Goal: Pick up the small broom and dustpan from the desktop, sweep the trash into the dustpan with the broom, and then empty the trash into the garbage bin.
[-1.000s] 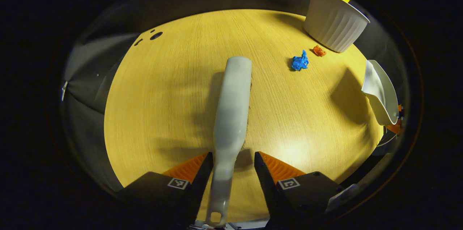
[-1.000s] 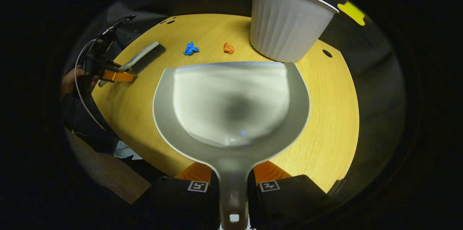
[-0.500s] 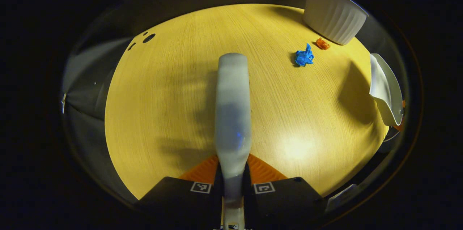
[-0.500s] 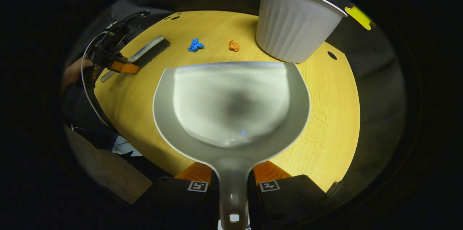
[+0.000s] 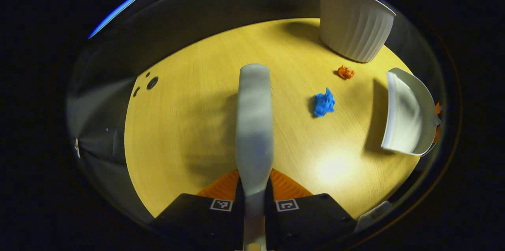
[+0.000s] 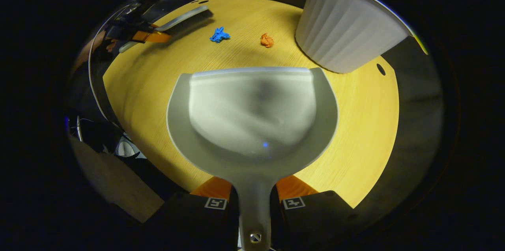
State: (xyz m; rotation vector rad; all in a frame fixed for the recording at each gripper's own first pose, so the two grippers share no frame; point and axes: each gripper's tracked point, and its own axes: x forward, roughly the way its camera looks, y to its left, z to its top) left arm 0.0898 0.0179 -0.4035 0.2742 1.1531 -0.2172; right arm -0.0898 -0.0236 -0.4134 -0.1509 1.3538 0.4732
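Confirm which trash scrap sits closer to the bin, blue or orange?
The orange scrap. It lies near the foot of the white ribbed bin, while the blue scrap sits farther out on the desk, nearer the broom.

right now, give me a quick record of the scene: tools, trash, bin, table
left tongs: shut on broom handle, brush head pointing forward over the table
right tongs: shut on dustpan handle, pan empty
blue scrap: on the table, loose, between broom and dustpan
orange scrap: on the table, beside the blue one, nearer the bin
bin: white, ribbed, upright on the table's far side
table: yellow wood grain
trash swept: not yet
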